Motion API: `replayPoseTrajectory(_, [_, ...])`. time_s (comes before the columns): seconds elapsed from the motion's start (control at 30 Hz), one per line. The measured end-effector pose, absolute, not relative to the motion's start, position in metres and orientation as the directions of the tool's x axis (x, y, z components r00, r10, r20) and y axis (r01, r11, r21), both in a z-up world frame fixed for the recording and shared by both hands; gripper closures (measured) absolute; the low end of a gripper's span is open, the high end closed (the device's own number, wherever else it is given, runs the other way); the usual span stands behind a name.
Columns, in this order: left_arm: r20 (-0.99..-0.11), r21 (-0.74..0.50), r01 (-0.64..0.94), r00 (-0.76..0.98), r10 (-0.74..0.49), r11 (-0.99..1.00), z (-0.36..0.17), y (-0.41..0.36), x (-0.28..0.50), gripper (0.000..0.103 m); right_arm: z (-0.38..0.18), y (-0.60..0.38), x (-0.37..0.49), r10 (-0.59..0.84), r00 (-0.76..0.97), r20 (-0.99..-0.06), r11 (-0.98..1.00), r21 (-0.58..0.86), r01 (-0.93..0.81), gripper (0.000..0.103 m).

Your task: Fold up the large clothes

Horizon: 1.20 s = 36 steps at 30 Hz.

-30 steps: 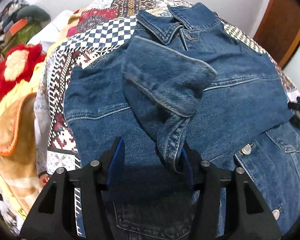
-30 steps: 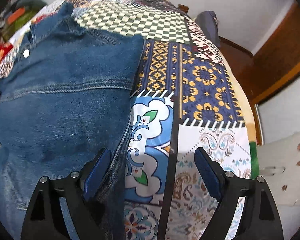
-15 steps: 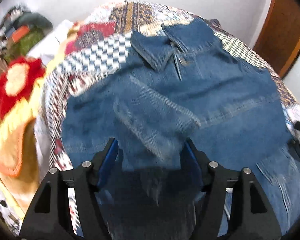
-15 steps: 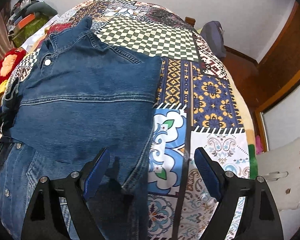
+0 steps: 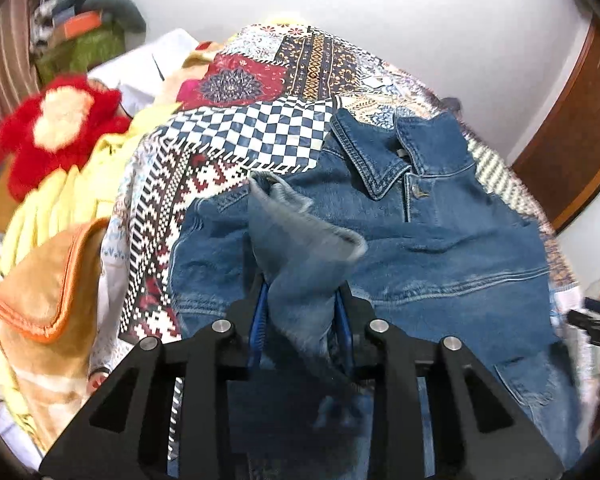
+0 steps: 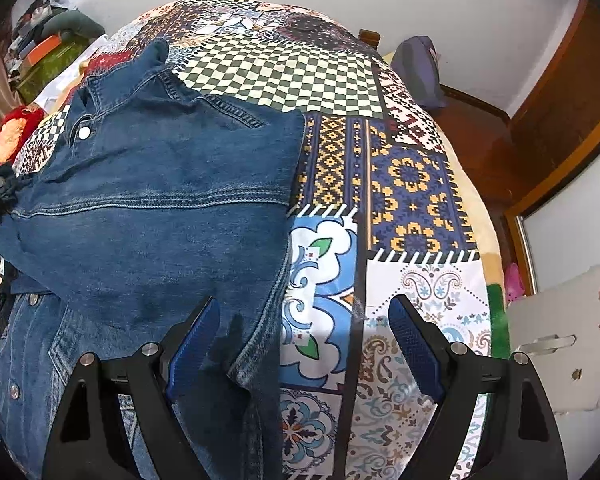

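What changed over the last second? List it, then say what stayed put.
The left gripper is closing its fingers on the sleeve of the denim jacket; a second ago they stood open around the cuff. The sleeve now rises bunched between them, and the view has pulled back from the jacket. The right gripper stayed open over the jacket's edge and the quilt; the jacket's body did not shift.

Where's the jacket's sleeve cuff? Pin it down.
In the left wrist view, the sleeve cuff sits bottom centre, rising between the left gripper as it closes, below the collar.
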<state>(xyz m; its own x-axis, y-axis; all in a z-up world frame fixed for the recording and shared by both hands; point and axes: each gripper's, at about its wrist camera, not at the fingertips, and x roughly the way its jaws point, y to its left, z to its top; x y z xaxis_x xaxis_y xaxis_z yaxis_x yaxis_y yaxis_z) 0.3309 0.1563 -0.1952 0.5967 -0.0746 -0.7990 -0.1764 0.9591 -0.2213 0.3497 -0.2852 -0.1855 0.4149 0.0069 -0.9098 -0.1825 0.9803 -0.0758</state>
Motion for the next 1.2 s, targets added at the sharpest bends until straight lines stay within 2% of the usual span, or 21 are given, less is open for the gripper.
replayPoseTrajectory(0.1, [-0.837,-0.129,-0.205,0.547,0.004,0.970,-0.209,0.162,0.321,0.062,-0.193,-0.278,0.353,0.008,0.403,-0.915,0.978,-0.077,-0.194,0.018])
replayPoseTrajectory(0.2, [-0.878,-0.110,-0.207,0.478,0.002,0.972,-0.235,0.163,0.315,0.060,-0.208,-0.270,0.356,0.000,0.364,-0.931,0.974,-0.083,-0.213,0.018])
replayPoseTrajectory(0.37, [-0.883,-0.047,-0.196,0.466,0.051,0.979,-0.248,0.158,0.307,0.053,-0.224,-0.269,0.356,-0.003,0.329,-0.944,0.972,-0.080,-0.221,0.018])
replayPoseTrajectory(0.43, [-0.885,-0.003,-0.201,0.457,0.091,0.980,-0.249,0.157,0.308,0.040,-0.223,-0.274,0.358,0.020,0.312,-0.950,0.978,-0.046,-0.206,0.018])
replayPoseTrajectory(0.5, [-0.887,0.022,-0.194,0.448,0.108,0.981,-0.249,0.157,0.310,0.037,-0.221,-0.280,0.358,0.040,0.301,-0.953,0.983,-0.016,-0.183,0.018])
replayPoseTrajectory(0.8, [-0.885,0.024,-0.138,0.458,0.085,0.990,-0.215,0.166,0.296,0.033,-0.181,-0.293,0.352,0.102,0.378,-0.920,0.984,0.037,-0.174,0.018])
replayPoseTrajectory(0.9, [-0.873,0.010,-0.156,0.481,0.085,0.988,-0.200,0.180,0.299,0.019,-0.169,-0.293,0.361,0.125,0.398,-0.909,0.981,0.052,-0.189,0.018])
replayPoseTrajectory(0.97, [-0.865,-0.002,-0.173,0.495,0.085,0.985,-0.194,0.192,0.306,0.017,-0.165,-0.291,0.373,0.113,0.408,-0.906,0.980,0.034,-0.196,0.018])
replayPoseTrajectory(1.1, [-0.882,-0.060,-0.212,0.470,0.047,0.975,-0.199,0.216,0.337,0.017,-0.165,-0.291,0.403,0.111,0.404,-0.908,0.982,0.039,-0.183,0.018])
replayPoseTrajectory(1.2, [-0.893,-0.159,-0.237,0.449,-0.037,0.958,-0.215,0.229,0.360,0.017,-0.168,-0.294,0.424,0.136,0.392,-0.910,0.985,0.080,-0.156,0.018])
